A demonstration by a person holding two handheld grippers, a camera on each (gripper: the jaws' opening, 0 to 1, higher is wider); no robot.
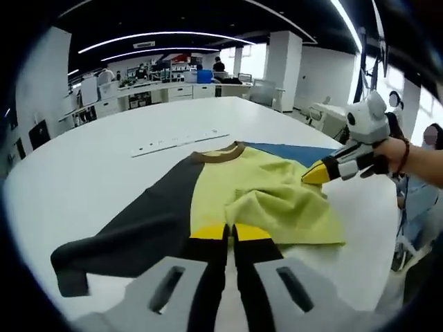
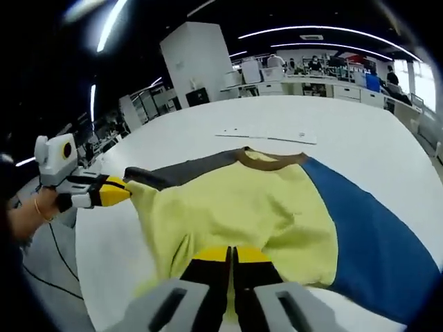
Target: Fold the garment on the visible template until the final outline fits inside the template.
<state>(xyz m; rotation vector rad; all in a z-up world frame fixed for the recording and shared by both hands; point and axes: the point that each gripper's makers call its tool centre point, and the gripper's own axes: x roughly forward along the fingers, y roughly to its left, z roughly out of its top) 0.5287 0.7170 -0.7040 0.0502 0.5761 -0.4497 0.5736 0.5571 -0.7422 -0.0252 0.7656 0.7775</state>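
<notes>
Right gripper view shows garment's (image 2: 235, 207) blue panel (image 2: 374, 235) wider (both grippers clamped).

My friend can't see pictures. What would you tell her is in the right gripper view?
A yellow shirt with a brown collar, one gray sleeve and a blue side lies partly folded on a big white table. The right tool pinches the shirt's near edge with its jaws together, while the left tool pinches another edge at the picture's left.

The place is an open-plan office or lab: a broad white table (image 1: 90, 173), rows of desks (image 1: 173, 90) with seated people (far back), white pillars (image 2: 190, 62) and curved strip lights (image 1: 159, 38) on a dark ceiling.
</notes>
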